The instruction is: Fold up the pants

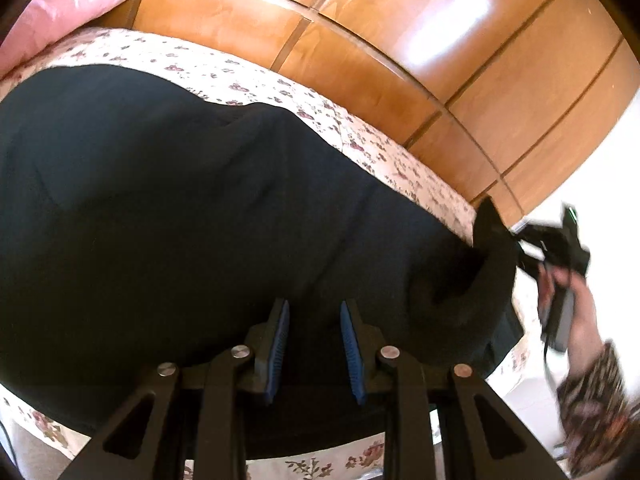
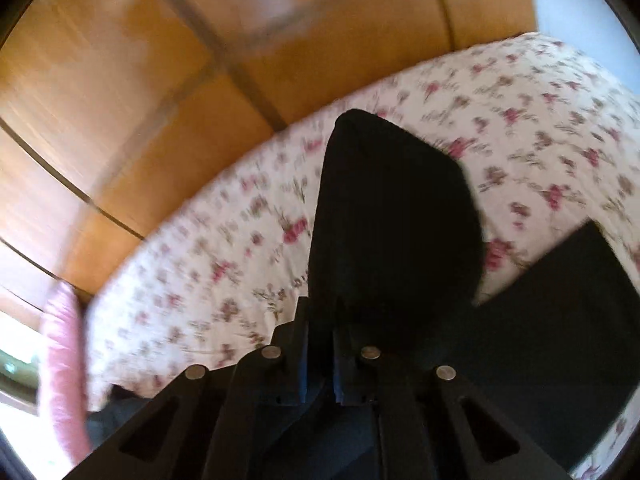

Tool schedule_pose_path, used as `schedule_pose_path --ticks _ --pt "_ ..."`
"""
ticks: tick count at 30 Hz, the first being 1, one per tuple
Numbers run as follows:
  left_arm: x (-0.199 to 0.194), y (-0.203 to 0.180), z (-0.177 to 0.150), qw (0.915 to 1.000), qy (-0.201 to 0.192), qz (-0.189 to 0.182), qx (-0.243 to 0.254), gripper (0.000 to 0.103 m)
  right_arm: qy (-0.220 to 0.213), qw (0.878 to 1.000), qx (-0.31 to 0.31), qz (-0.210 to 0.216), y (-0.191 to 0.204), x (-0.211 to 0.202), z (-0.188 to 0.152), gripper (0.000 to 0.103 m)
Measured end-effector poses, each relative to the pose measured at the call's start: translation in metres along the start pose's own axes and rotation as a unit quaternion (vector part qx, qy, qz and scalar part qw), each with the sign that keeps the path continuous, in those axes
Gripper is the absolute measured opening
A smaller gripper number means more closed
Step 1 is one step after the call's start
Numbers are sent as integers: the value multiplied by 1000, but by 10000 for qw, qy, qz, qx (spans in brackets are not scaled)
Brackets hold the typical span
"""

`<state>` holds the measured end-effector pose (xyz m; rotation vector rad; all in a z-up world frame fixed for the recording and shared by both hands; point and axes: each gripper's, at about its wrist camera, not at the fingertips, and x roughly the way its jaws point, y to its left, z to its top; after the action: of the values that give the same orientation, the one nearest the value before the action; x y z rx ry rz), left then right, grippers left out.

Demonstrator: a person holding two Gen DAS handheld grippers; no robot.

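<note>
Mid-fold: the dark pants [image 1: 200, 216] lie spread across the floral bedspread [image 1: 360, 136]. My right gripper [image 2: 320, 344], jaws clamped on a raised cloth end toward 12 o'clock, lifts it; my left gripper [image 1: 314, 344] hovers, fingers apart, gripping nothing. Folds remain.

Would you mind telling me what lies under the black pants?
The pants lie on a flowered bedspread; whatever they cover beyond that is hidden.
</note>
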<state>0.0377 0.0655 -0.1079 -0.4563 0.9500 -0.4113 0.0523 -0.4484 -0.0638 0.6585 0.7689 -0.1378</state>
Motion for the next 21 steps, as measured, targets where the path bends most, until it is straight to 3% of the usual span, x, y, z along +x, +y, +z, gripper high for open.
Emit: schedule_pose_path --ticks 2,5,8,11,14,16,17,21 --pt "0 3 0 9999 -19 -75 -118 27 -411 9990 78 161 -18 -33 -15 9" --pt "-2 4 0 9997 -76 -126 -185 27 -679 9965 339 354 -44 -61 -36 9" --pt "-2 2 -1 9998 -116 -104 -160 27 -705 9953 544 392 -75 -73 -58 9" --pt "-2 1 -1 9998 -125 -82 -154 27 -461 9960 653 388 -101 -67 -77 10" --pt "-4 0 -2 9998 -136 -64 -161 27 -485 9926 943 589 -122 -68 -86 16" --pt "-5 1 -2 9997 -140 -46 -170 27 -678 9873 1226 747 -135 -71 -85 33" --pt "-6 0 -2 9997 -144 -45 -177 27 -800 9825 1416 913 -145 -72 -82 36" --pt "-7 -2 -3 9997 -150 -46 -161 27 -1014 9700 1962 1013 -172 -72 -68 38"
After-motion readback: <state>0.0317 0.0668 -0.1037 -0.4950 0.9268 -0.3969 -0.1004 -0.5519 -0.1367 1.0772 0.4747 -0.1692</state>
